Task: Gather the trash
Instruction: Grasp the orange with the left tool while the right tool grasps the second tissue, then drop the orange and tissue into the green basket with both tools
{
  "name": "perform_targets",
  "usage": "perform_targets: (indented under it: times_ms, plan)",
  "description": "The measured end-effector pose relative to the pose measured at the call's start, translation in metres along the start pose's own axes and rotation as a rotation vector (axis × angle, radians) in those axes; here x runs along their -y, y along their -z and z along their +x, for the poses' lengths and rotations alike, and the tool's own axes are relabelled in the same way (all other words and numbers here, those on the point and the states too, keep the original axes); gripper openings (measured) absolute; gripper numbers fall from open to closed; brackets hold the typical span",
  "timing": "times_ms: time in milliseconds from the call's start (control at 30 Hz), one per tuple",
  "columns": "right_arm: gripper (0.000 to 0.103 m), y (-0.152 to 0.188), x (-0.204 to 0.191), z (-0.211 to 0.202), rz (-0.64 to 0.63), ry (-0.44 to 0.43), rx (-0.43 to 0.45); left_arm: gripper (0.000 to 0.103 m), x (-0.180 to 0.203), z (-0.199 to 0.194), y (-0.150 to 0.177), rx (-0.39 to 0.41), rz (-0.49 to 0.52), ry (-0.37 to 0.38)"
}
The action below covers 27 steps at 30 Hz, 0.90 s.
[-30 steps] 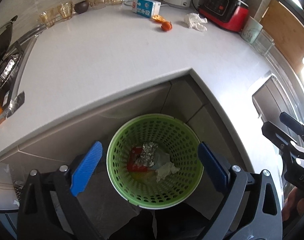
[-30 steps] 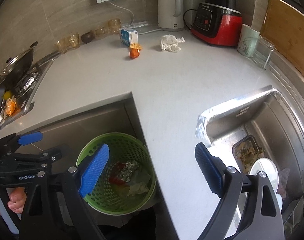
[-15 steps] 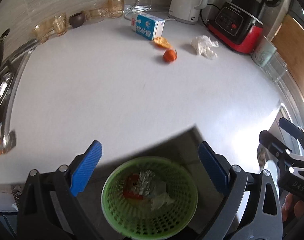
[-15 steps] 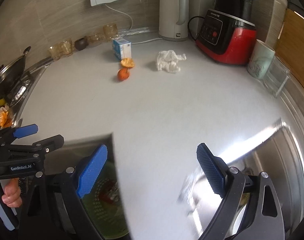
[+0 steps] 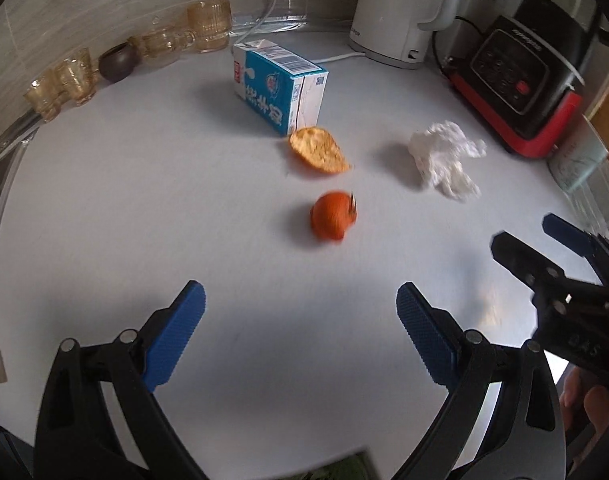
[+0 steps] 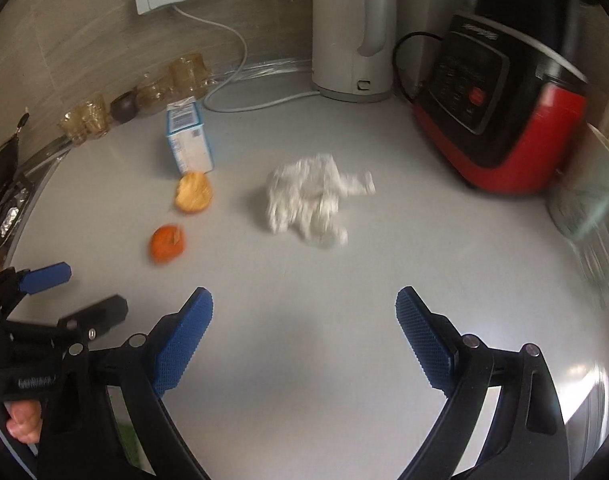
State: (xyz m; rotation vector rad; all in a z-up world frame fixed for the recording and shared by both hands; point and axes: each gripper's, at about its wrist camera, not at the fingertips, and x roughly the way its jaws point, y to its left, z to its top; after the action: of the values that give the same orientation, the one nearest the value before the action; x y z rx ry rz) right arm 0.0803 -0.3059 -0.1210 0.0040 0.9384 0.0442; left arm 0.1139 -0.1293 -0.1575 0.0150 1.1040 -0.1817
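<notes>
Both our grippers are wide apart and holding nothing, and the right gripper (image 6: 304,320) has just been opening with nothing between its jaws. It faces the crumpled tissue (image 6: 308,204); the left gripper (image 5: 300,316) faces two orange peels (image 5: 333,216) beside the milk carton (image 5: 278,84) on the counter (image 5: 124,200).
</notes>
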Motion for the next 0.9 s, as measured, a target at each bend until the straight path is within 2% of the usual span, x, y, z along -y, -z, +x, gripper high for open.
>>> perform_targets:
  times_ms: [200, 300, 467, 533, 600, 700, 800, 900]
  plan:
    - [0.093, -0.033, 0.008, 0.041, -0.037, -0.039, 0.003, 0.086, 0.006, 0.03, -0.022, -0.021, -0.052, -0.002]
    - [0.093, -0.042, 0.011, 0.059, -0.05, -0.05, -0.001, 0.079, 0.008, 0.041, -0.029, -0.023, -0.063, -0.02]
    - [0.092, -0.049, 0.011, 0.079, -0.063, -0.058, -0.006, 0.053, 0.01, 0.049, -0.031, -0.021, -0.086, -0.015]
    - [0.082, -0.049, 0.011, 0.081, -0.068, -0.075, 0.0, 0.035, 0.014, 0.049, -0.03, -0.017, -0.073, 0.003]
    - [0.054, -0.05, 0.011, 0.083, -0.064, -0.097, -0.006, 0.03, 0.016, 0.047, -0.032, -0.008, -0.067, 0.005]
    - [0.035, -0.049, 0.013, 0.081, -0.044, -0.12, 0.003, 0.027, 0.018, 0.044, -0.032, 0.012, -0.05, 0.003]
    - [0.025, -0.049, 0.015, 0.075, -0.035, -0.119, 0.013, 0.025, 0.019, 0.039, -0.033, 0.022, -0.046, 0.009]
    - [0.02, -0.049, 0.016, 0.064, -0.025, -0.12, 0.018, 0.025, 0.018, 0.029, -0.032, 0.03, -0.05, 0.022]
